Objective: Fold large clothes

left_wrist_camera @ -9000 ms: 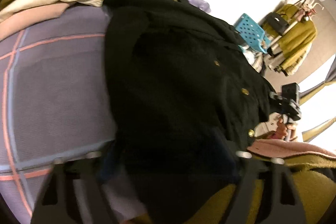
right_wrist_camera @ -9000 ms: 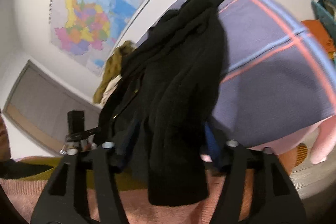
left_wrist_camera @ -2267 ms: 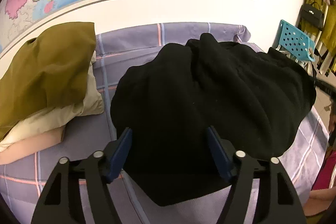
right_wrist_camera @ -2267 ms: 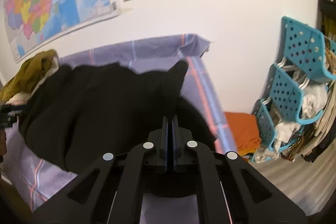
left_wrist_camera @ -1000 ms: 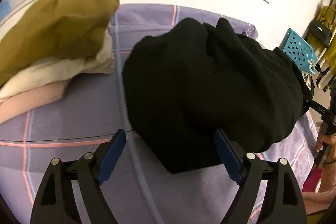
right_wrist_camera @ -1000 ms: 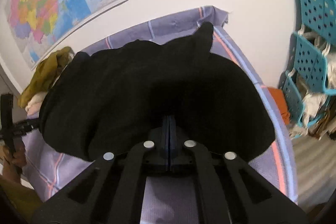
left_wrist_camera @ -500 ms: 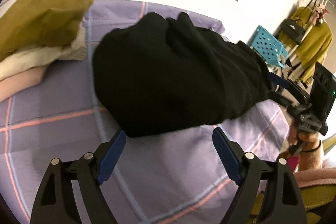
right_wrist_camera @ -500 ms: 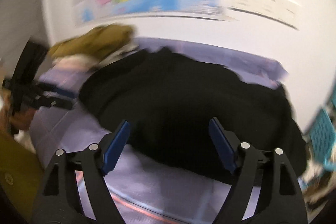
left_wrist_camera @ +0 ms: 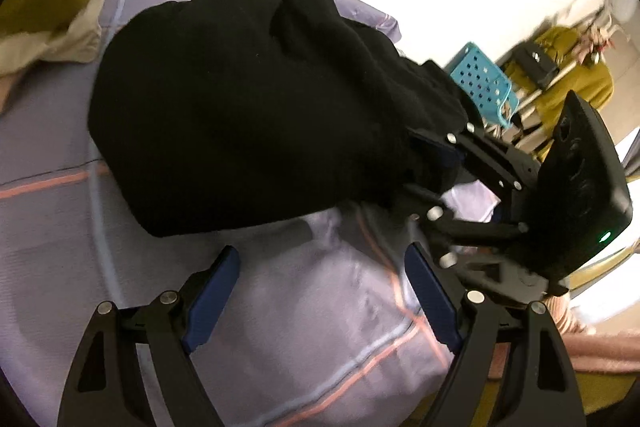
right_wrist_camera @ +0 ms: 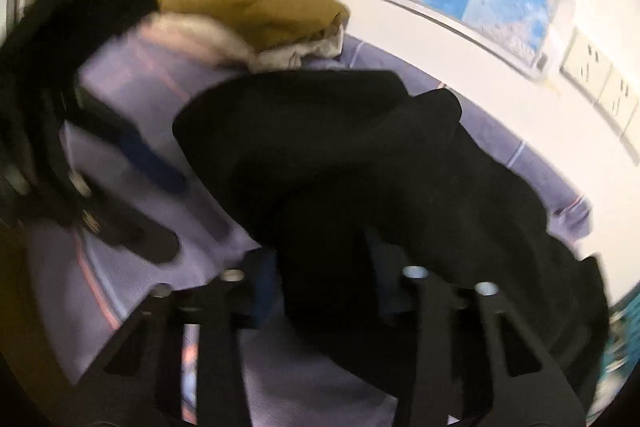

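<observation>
The black coat [left_wrist_camera: 256,103] lies bunched on the bed [left_wrist_camera: 320,315], just ahead of the left hand-held gripper [left_wrist_camera: 320,291], whose jaws gape over bare sheet. The right hand-held gripper [right_wrist_camera: 324,291] is closing, the coat's near edge between its fingers. Beyond lies a clothes pile [right_wrist_camera: 260,15].

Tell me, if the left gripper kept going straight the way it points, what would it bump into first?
Probably the purple checked bed sheet: the left gripper has open, empty jaws angled down at bare sheet. The black garment lies just beyond them, so it might catch the garment's near edge instead; depth is hard to judge.
</observation>
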Action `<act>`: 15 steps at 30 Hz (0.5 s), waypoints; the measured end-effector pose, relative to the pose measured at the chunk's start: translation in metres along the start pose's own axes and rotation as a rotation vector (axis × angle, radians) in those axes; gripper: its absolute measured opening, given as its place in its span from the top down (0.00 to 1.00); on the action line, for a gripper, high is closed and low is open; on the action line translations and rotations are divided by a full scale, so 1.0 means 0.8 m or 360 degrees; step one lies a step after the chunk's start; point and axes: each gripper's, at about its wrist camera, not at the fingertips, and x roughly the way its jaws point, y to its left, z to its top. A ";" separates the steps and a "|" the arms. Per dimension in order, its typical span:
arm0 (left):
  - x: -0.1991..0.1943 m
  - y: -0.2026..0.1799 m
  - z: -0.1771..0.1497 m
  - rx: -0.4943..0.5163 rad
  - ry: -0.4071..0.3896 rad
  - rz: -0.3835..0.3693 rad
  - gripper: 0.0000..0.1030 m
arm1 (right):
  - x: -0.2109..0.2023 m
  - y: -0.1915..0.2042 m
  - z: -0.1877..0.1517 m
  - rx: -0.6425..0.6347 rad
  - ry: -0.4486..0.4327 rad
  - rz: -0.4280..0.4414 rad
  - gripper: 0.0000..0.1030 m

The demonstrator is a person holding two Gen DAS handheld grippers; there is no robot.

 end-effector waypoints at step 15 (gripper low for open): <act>-0.003 0.061 0.044 -0.0373 -0.0276 -0.0105 0.21 | -0.067 -0.084 -0.045 0.0823 -0.0112 0.0473 0.35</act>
